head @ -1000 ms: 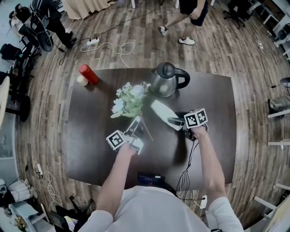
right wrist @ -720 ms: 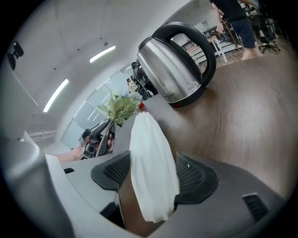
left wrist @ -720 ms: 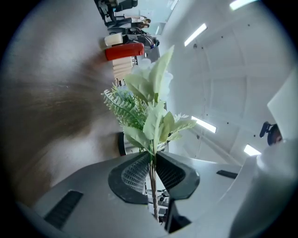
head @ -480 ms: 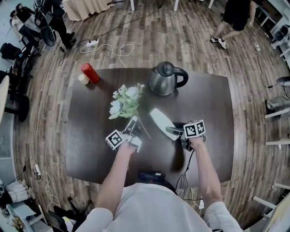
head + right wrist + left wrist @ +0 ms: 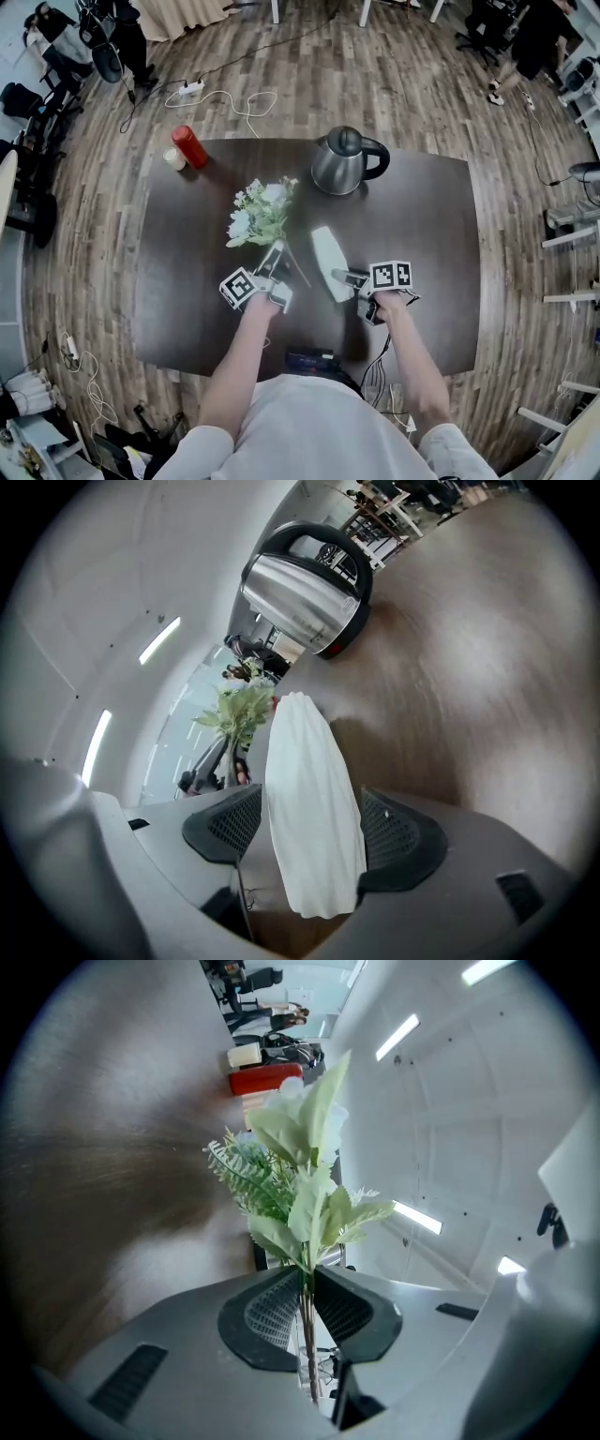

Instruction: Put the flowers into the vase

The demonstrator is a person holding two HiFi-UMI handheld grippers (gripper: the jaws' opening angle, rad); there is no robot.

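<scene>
A bunch of white flowers with green leaves [image 5: 258, 214] [image 5: 300, 1176] sticks out level from my left gripper [image 5: 276, 253] [image 5: 307, 1277], which is shut on the thin stems above the dark table [image 5: 187, 281]. The tall white vase [image 5: 326, 255] [image 5: 307, 780] lies tilted between the jaws of my right gripper [image 5: 346, 278] [image 5: 309, 829], which is shut on its body, the far end pointing toward the kettle. Vase and flowers are apart, the vase just right of the stems. The flowers [image 5: 239, 710] also show beyond the vase in the right gripper view.
A steel kettle [image 5: 342, 161] [image 5: 305, 588] stands at the back of the table. A red bottle [image 5: 190, 147] [image 5: 262, 1077] and a small cup [image 5: 173, 159] sit at the back left. A black device [image 5: 309, 358] lies at the near edge. Cables run across the wood floor.
My right gripper has carried the vase left and nearer to me, rolling it so it lies closer to the stems. The flowers have shifted only slightly. A person behind has walked off right.
</scene>
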